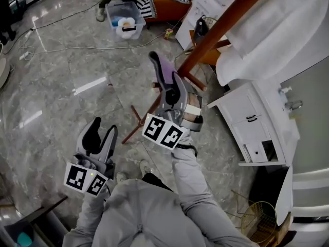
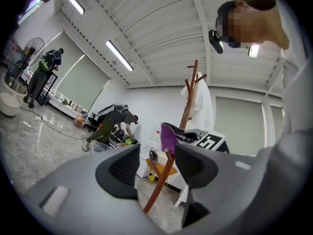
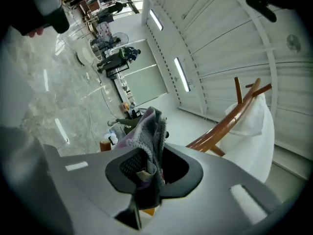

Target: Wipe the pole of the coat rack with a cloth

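Cloth (image 3: 146,126), purple-grey, sits clenched in my right claw (image 3: 152,164), just beside the coat rack pole (image 1: 221,27); contact I cannot tell. My left claw (image 2: 155,166) hangs wide open, empty, well apart from the pole.

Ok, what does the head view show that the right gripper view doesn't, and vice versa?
Only the head view: the white cabinet and the wire basket on the floor. Only the right gripper view: the ceiling lights. Both: the cloth clamped in the right gripper, the pole and a white garment hanging on it.
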A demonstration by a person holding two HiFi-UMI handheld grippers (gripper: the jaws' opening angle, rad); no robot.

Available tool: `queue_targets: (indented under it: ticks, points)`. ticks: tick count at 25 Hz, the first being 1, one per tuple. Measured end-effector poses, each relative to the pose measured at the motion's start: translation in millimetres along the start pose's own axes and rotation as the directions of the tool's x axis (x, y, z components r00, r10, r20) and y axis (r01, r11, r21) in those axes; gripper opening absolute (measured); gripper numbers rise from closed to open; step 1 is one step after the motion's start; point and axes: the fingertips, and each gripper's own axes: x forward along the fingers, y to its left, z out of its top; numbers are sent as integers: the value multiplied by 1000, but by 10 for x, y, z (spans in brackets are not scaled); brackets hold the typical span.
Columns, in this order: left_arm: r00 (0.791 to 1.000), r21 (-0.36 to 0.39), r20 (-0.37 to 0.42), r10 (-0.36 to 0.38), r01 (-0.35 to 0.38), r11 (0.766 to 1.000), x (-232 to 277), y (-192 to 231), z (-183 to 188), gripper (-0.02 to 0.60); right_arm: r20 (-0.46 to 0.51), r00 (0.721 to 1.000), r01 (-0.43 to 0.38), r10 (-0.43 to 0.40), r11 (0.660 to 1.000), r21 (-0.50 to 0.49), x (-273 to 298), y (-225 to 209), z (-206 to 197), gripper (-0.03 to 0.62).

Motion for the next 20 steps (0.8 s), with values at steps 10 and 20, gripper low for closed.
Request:
queue_targets:
  ticks: [10, 20]
  points:
    - [1000, -8, -19, -18, 18, 1000, 47, 17, -56, 242, -114, 990, -83, 86, 996, 29, -14, 308, -477, 52]
    - [999, -8, -35, -31, 30, 1000, 89, -50, -115, 242, -110, 977, -178, 183, 982, 61, -135, 563, -632, 52]
